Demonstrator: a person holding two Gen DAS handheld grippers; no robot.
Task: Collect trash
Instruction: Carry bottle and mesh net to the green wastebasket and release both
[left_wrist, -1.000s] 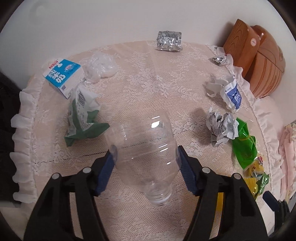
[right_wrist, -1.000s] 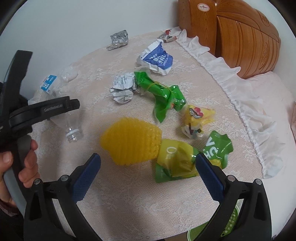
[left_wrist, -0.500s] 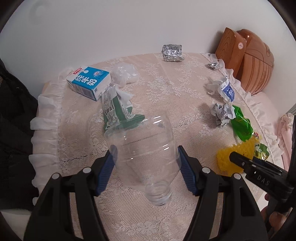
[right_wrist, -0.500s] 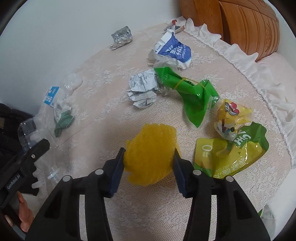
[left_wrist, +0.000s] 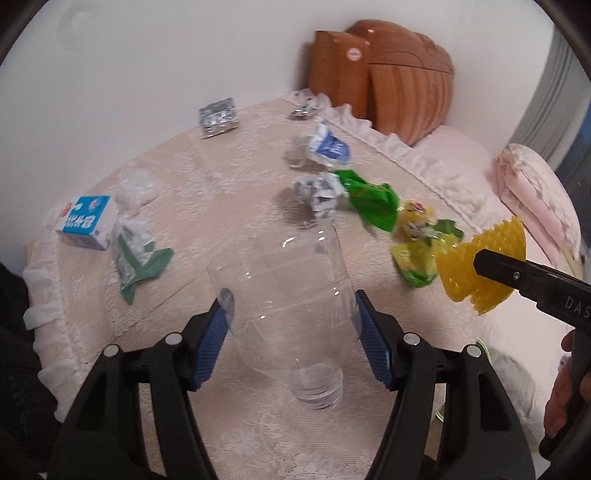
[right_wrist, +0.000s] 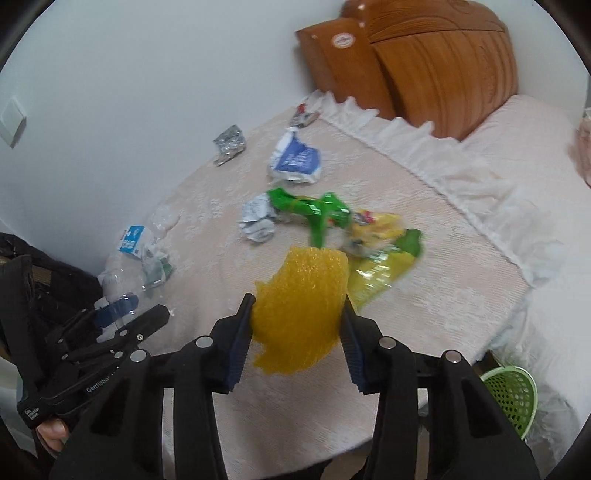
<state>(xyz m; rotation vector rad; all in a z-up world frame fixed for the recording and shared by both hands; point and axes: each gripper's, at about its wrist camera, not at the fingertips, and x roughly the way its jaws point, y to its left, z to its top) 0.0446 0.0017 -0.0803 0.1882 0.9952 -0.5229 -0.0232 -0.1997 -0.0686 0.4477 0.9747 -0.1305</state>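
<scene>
The clear plastic bottle (left_wrist: 291, 314) sits between the blue pads of the left gripper (left_wrist: 291, 339), its long axis running along the fingers — the open threaded neck points back toward the camera, the wide base away over the table (left_wrist: 240, 184). The pads press its flanks at the shoulder, so the fingers stand fairly wide, clamped on it. The right gripper (right_wrist: 297, 325) is closed narrower on the yellow foam net (right_wrist: 299, 310), a squashed lump bulging forward and up past the fingertips, held above the lace cloth. Loose on the table beyond lie a milk carton (left_wrist: 85, 222), a green wrapper (left_wrist: 373, 201), crumpled paper (left_wrist: 317, 189) and a foil pack (left_wrist: 218, 117). A green basket (right_wrist: 511, 397) stands low off the table's near right edge.
</scene>
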